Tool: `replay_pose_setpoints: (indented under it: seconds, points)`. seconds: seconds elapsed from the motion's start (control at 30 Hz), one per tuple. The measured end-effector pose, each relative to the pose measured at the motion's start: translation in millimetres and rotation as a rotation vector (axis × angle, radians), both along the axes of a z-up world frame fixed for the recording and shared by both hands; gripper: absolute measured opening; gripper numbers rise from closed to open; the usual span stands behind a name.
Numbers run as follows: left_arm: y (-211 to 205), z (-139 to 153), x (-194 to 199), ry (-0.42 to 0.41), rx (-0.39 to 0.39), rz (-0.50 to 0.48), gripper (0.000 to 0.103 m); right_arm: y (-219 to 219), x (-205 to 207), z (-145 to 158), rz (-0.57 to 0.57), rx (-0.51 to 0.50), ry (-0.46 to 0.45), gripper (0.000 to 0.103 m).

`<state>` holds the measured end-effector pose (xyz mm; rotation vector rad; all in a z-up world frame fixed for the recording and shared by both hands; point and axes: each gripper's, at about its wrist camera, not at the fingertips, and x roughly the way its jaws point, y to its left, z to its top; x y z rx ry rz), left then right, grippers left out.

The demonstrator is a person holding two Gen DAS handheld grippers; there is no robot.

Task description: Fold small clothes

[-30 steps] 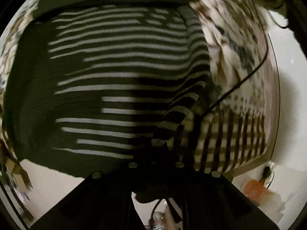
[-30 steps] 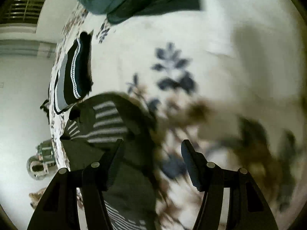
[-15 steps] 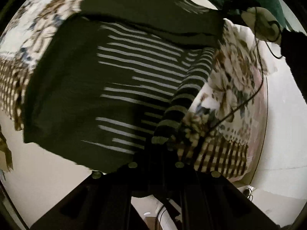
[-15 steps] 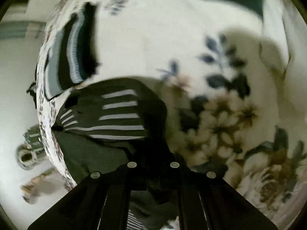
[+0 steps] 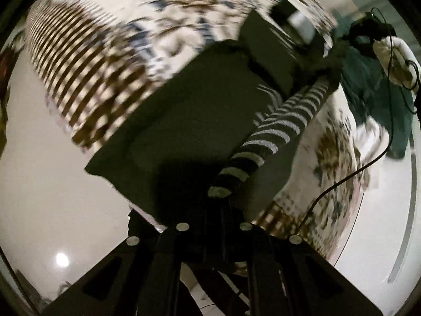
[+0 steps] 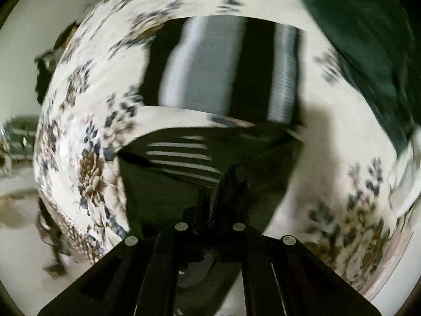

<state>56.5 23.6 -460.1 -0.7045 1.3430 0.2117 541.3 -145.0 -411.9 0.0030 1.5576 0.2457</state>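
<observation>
A pale glossy floor [image 5: 47,197] is seen around a table covered by a white floral cloth [image 6: 336,137]; a ceiling light's round reflection [image 5: 62,259] is mirrored in it.

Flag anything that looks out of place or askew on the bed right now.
Nothing looks damaged or spilled. The dark striped top lies askew, one corner hanging over the edge of the floral bedspread, its striped sleeve pulled taut into the shut left gripper. The right gripper also pinches its dark fabric.

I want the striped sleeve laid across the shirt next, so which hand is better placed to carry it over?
Left, probably. The left gripper is shut on the cuff of the striped sleeve, while the right gripper pinches the dark shirt body.
</observation>
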Motion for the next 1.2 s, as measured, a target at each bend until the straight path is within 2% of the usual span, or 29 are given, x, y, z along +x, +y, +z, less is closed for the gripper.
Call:
replay_pose_setpoints:
  seconds: [0.13,0.27,0.47,0.53,0.63,0.67,0.7,0.77,0.83,0.9,1.03,1.13,1.2]
  points:
    - [36,-24,-9,0.016,-0.031,0.054,0.005,106,8,-24,0.062,-0.082,-0.016,0.005]
    - [70,-46,-16,0.038,-0.076,0.101,0.005,175,8,-63,0.088,-0.172,-0.016,0.005]
    - [109,-73,-19,0.077,-0.133,0.103,0.006,226,13,-113,0.096,-0.286,-0.008,0.005]
    - [118,-88,-16,0.099,-0.164,0.074,0.006,233,17,-128,0.074,-0.299,0.021,0.005]
    - [131,-106,-17,0.147,-0.213,0.068,0.010,228,25,-144,0.006,-0.238,0.113,0.011]
    - [138,-109,-19,0.165,-0.227,0.066,0.010,222,25,-143,-0.013,-0.187,0.135,0.023]
    - [146,-112,-21,0.182,-0.241,0.063,0.010,216,24,-141,-0.025,-0.121,0.163,0.045]
    - [166,-112,-30,0.198,-0.248,0.064,0.013,197,11,-131,-0.058,0.018,0.213,0.060]
    - [179,-109,-34,0.208,-0.234,0.056,0.021,174,-9,-115,-0.069,0.094,0.213,0.061]
    - [190,-103,-34,0.207,-0.212,0.041,0.037,145,-42,-98,-0.064,0.125,0.202,0.062]
    - [199,-85,-14,0.173,-0.180,0.030,0.039,72,-116,-84,-0.108,0.151,0.193,0.063]
    - [193,-65,24,0.116,-0.163,0.008,0.039,23,-164,-91,-0.169,0.140,0.180,0.063]
    - [181,-49,62,0.061,-0.160,-0.020,0.040,-10,-187,-99,-0.241,0.177,0.179,0.063]
